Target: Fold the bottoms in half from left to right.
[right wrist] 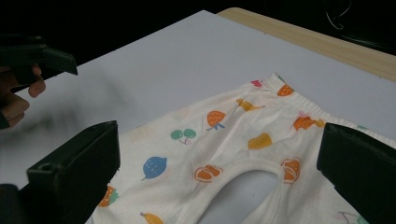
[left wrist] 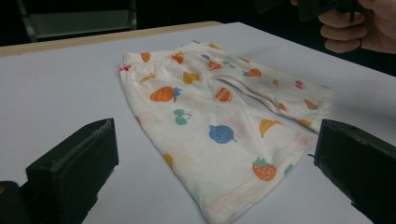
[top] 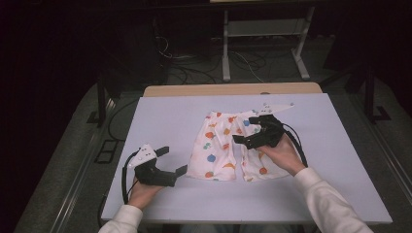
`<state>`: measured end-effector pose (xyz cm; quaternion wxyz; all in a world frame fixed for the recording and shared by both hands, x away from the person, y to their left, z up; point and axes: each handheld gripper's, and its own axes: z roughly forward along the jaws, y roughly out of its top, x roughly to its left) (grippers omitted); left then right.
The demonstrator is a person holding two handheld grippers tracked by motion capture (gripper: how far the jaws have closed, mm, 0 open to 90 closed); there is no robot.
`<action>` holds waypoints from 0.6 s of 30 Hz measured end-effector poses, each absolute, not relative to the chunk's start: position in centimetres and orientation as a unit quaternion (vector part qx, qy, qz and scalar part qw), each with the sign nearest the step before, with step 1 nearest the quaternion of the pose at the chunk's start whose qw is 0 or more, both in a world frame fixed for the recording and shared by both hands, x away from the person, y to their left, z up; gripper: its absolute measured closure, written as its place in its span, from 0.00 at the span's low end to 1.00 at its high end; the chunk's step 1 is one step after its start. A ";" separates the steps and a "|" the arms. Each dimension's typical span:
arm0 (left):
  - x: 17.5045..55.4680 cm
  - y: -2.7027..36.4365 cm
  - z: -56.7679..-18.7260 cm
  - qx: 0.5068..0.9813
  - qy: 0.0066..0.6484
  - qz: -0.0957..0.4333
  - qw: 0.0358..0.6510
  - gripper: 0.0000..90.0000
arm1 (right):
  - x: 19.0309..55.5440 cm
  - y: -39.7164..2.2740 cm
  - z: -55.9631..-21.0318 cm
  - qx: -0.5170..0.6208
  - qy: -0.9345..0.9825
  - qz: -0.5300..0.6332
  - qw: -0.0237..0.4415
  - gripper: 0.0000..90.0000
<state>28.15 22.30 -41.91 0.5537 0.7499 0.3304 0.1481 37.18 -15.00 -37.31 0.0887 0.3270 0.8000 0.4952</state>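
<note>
A pair of small white shorts [top: 226, 148] printed with coloured fruit is laid flat near the middle of the white tabletop [top: 160, 121], waistband toward the far edge and both leg hems toward the person. The cloth is spread out with few creases, which suggests it has been arranged for folding or for a pick-up at chosen points.

The left gripper [top: 170, 162] is held low over bare tabletop just beside the hem corner of the left leg, jaws spread wide and aimed at the cloth; nothing is held between them. The placement reads as an approach to that hem. The right gripper [top: 248, 130] is held above the right leg and the crotch area, jaws likewise parted and empty, as is confirmed in the right gripper view, where the fabric lies well below and between the jaws.

Much of the right leg is covered in the high view by the right gripper and hand [top: 279, 153]. Whether that gripper touches the fabric cannot be told. The room behind the tabletop is dark, and only a frame and cables can be made out.
</note>
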 end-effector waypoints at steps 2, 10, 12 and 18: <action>28.2 22.3 -41.9 0.750 0.330 0.148 0.554 0.00 | 37.3 -14.8 -37.2 0.327 0.800 0.494 0.089 0.00; 28.2 22.3 -41.9 0.750 0.330 0.147 0.555 0.00 | 38.6 -14.0 -36.5 0.325 0.800 0.497 0.088 0.00; 28.2 22.3 -41.9 0.750 0.330 0.148 0.555 0.00 | 38.8 -13.9 -36.4 0.324 0.801 0.496 0.088 0.00; 28.2 22.3 -41.9 0.749 0.330 0.147 0.555 0.00 | 39.8 -13.5 -36.6 0.330 0.802 0.491 0.086 0.00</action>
